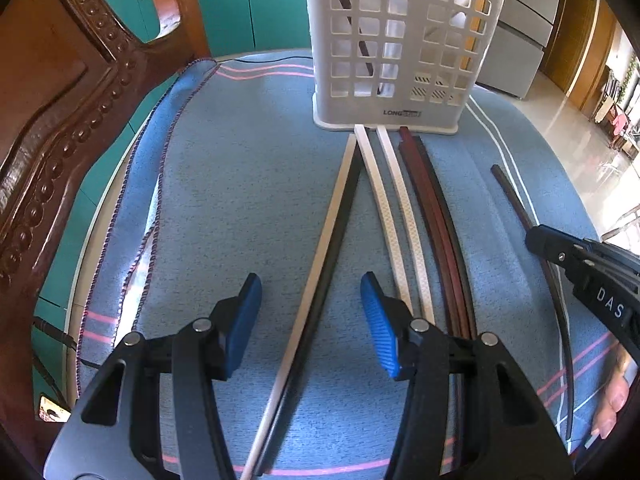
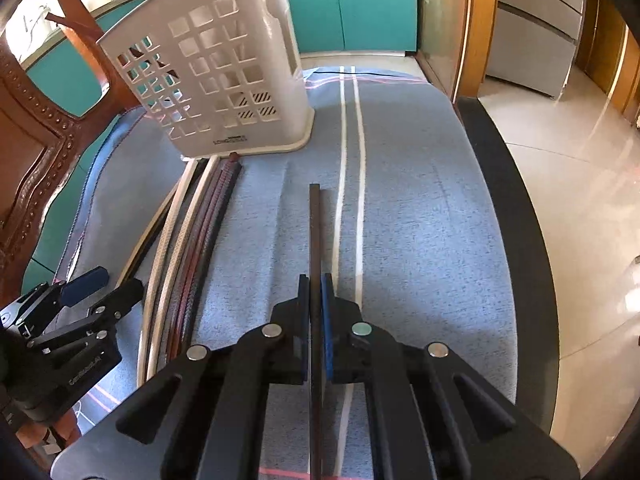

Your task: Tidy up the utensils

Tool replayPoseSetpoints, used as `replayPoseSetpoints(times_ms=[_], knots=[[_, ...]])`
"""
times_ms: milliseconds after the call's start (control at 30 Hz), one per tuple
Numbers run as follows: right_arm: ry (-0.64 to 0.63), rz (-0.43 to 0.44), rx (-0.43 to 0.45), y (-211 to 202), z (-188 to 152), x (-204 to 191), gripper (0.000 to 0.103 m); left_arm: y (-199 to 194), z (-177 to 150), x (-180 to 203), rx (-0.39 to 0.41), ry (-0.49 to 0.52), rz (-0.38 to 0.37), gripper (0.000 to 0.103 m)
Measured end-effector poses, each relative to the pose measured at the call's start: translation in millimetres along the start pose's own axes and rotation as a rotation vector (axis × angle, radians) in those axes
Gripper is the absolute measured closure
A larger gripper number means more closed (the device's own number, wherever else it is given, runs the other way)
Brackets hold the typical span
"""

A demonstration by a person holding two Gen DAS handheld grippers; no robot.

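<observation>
Partly hidden: chopstick [image 2: 315, 240] in right gripper [image 2: 316, 280].

The white basket [image 1: 404, 40] reads "LONG"; the right tool [image 1: 584, 268] "DAS".

Both views are bright with daylight. The strongest light comes from the right: the tiled floor [image 2: 576, 184] shines with glare at the right edge of each frame, washed nearly white in patches. The blue cloth [image 1: 248, 184] is evenly lit, with soft shadows under the basket [image 1: 400, 40] and beside the sticks. Fisheye distortion bends straight lines towards the edges, and the corners fall to black. The centre is sharp; the far background is softer and slightly overexposed.
</observation>
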State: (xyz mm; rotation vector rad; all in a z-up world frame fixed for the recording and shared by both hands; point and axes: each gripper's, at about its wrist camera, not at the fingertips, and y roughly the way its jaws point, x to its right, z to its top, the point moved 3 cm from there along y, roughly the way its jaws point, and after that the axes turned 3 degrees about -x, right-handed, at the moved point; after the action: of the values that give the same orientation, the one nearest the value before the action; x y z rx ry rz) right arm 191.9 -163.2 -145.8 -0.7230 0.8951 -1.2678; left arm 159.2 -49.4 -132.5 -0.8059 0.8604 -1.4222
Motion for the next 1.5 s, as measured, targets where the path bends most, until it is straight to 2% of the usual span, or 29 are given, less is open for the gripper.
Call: replayPoseSetpoints(times_ms=[133, 300, 500, 567, 633, 700, 900, 1033, 1200, 1267, 1367, 1500], knots=[[0.006, 0.003, 0.006, -1.1, 1.2, 2.4, 0.097, -3.3, -2.8, -1.2, 0.006, -0.002, -0.016, 0.05], [-0.002, -0.002, 0.006, 0.2, 2.4, 0.2, 0.097, -6.1, -4.3, 9.9, 0.013, 0.022, -0.087, 0.05], [-0.006, -0.006, 0.005, 0.5, 2.3, -0.5, 0.096, -2.2, -5.2, 17.4, 0.004, 0.039, -0.074, 0.05], [-0.007, -0.005, 0.004, 0.7, 2.1, -0.7, 0.096, -2.6, -4.6, 16.6, 0.01, 0.029, -0.06, 0.062], [-0.008, -0.005, 0.003, 1.0, 2.0, -1.0, 0.096, -2.8, -3.4, 13.0, 0.011, 0.016, -0.058, 0.083], [-0.009, -0.004, 0.001, 1.2, 1.5, -1.0, 0.096, -2.4, -0.6, 6.8, 0.008, -0.011, -0.069, 0.089], [-0.007, -0.004, 0.002, 1.3, 1.0, -0.9, 0.096, -10.4, 4.8, -6.3, 0.019, -0.047, -0.112, 0.091], [0.002, -0.002, 0.007, -0.1, 1.8, 0.8, 0.096, -24.2, 9.0, -32.3, 0.044, -0.112, -0.151, 0.091], [0.003, 0.005, 0.011, -2.9, 2.6, 1.2, 0.096, -22.3, 9.1, -50.0, 0.027, -0.158, -0.18, 0.091], [0.004, 0.008, 0.01, -3.2, 2.8, 1.5, 0.096, -17.0, 10.5, -53.0, 0.006, -0.155, -0.2, 0.091], [0.005, 0.015, 0.012, -4.6, 3.1, 1.5, 0.096, -8.8, 12.0, -40.0, -0.051, -0.149, -0.279, 0.091], [0.01, 0.019, 0.016, -6.7, 2.9, 2.6, 0.096, -12.5, 10.2, -33.3, -0.051, -0.134, -0.322, 0.091]])
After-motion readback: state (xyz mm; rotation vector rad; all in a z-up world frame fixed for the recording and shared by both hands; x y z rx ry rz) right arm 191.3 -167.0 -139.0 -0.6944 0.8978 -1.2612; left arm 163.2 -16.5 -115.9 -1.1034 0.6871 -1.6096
